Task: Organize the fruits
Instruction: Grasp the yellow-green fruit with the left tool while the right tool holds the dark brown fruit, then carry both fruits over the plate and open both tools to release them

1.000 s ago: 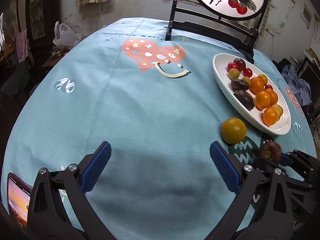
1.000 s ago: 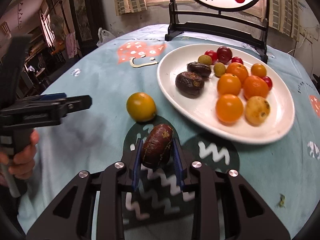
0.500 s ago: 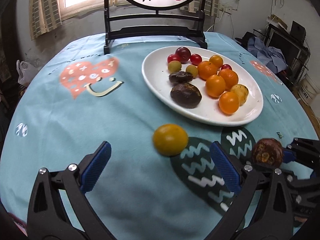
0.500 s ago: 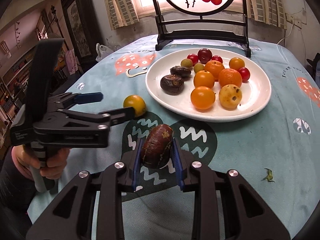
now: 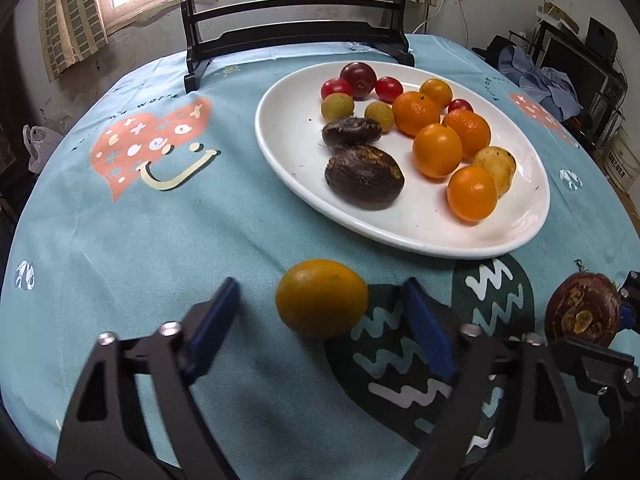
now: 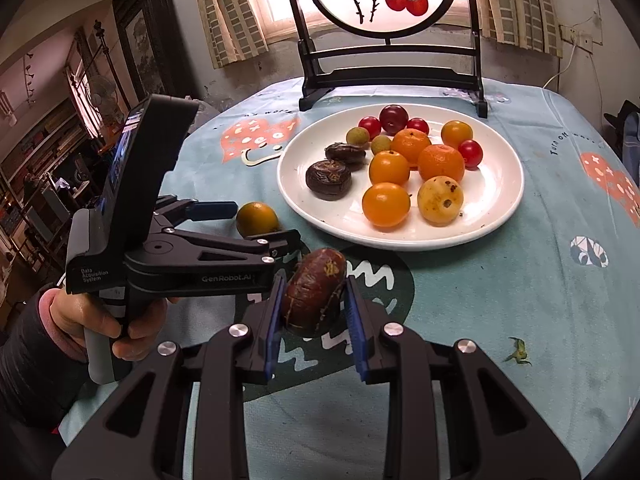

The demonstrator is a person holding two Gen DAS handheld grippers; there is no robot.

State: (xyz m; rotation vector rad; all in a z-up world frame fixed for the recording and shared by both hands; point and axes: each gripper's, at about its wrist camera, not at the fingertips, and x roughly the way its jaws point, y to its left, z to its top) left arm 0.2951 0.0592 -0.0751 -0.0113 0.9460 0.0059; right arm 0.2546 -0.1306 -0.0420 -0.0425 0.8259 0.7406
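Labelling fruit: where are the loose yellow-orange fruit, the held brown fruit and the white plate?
yellow-orange fruit [image 5: 322,298], left wrist view, middle of skin.
brown fruit [image 6: 314,292], right wrist view, front face.
white plate [image 6: 496,184], right wrist view, bare right side.

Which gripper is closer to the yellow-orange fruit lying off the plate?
Left. The left gripper is open with the fruit between its fingers, not yet touching. The right gripper sits off to the fruit's right, shut on a brown fruit.
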